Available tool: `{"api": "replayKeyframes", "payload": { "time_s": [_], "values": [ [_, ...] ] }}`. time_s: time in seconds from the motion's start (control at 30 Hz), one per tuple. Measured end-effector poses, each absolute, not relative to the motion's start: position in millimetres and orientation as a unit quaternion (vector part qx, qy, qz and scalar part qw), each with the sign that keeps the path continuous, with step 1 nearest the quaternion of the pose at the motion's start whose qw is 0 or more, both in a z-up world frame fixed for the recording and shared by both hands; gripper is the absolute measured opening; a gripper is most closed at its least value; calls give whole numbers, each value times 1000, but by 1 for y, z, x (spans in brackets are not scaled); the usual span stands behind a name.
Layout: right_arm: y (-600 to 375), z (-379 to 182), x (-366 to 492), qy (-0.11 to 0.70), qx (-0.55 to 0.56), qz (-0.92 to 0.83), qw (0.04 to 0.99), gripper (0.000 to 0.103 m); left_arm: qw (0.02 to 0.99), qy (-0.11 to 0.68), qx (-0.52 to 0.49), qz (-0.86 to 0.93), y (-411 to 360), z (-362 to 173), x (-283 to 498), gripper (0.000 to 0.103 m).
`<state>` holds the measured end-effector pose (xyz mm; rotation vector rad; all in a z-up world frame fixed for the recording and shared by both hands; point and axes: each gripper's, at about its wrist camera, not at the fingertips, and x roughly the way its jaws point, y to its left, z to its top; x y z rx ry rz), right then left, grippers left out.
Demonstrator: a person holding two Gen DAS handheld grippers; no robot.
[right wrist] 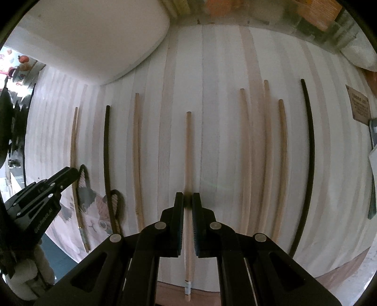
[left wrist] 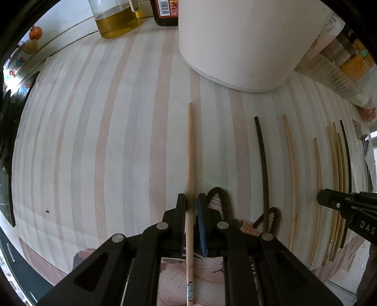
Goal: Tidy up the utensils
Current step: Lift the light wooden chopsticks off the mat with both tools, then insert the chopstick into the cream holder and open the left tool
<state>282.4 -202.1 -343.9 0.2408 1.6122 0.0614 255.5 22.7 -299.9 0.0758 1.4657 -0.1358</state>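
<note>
Several chopsticks lie side by side on a striped mat [left wrist: 106, 141]. My left gripper [left wrist: 192, 204] points down and is shut on a light wooden chopstick [left wrist: 190, 146], the leftmost of the row. My right gripper [right wrist: 188, 203] is shut on another light wooden chopstick [right wrist: 188, 150] in the middle of the row. In the left wrist view the right gripper [left wrist: 324, 200] shows at the right edge; in the right wrist view the left gripper [right wrist: 70, 174] shows at the left. A black chopstick [right wrist: 107, 153] and a wooden one [right wrist: 137, 153] lie between the two held ones.
A big white container [left wrist: 235, 42] stands at the far end of the mat, with an oil jar [left wrist: 115, 21] and a dark sauce bottle [left wrist: 165, 11] behind it. Three wooden chopsticks [right wrist: 268, 153] and a black one [right wrist: 311, 153] lie further right. A cat-patterned cloth [right wrist: 94, 211] lies under the near ends.
</note>
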Motion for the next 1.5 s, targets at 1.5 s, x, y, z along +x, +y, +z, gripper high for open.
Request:
{"api": "replayKeyframes", "payload": {
  "time_s": [1.5],
  "values": [
    [-182,-243,255,550,172,29,817,6,824,556,37,-105,-10,-185,249,4]
  ]
}}
